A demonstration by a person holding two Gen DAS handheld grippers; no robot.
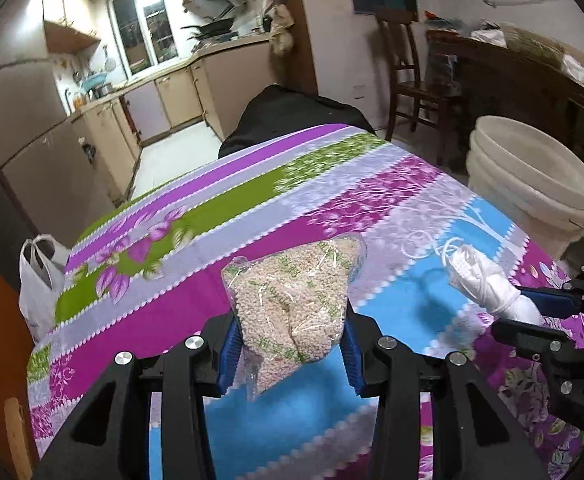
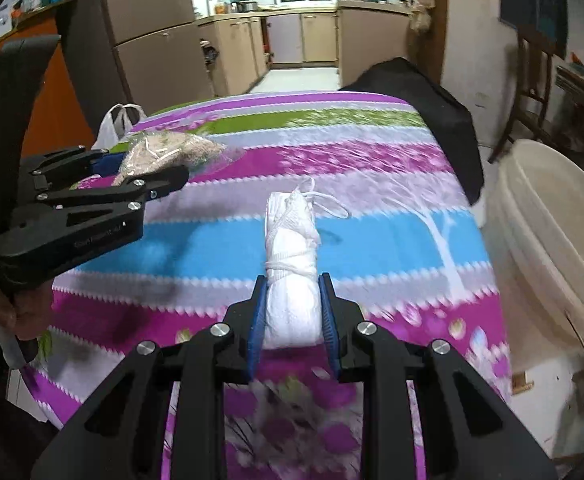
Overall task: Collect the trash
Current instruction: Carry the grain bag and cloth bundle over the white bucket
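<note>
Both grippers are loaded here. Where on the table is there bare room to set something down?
Bare cloth runs from the grain bag and white bundle back to the black cloth at the far edge. Crowded only near the two grippers, left and right.

Striped floral tablecloth [image 1: 251,200], stacked white buckets [image 1: 532,184] beside it, wooden chair [image 1: 412,80], kitchen cabinets [image 2: 316,36] beyond.

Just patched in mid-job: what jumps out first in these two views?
Both grippers are loaded above the bright striped tablecloth: the left gripper clamps a clear bag of grain, and the right gripper clamps a white bundle tied with string. A pale bucket stands off the table's right edge.
</note>
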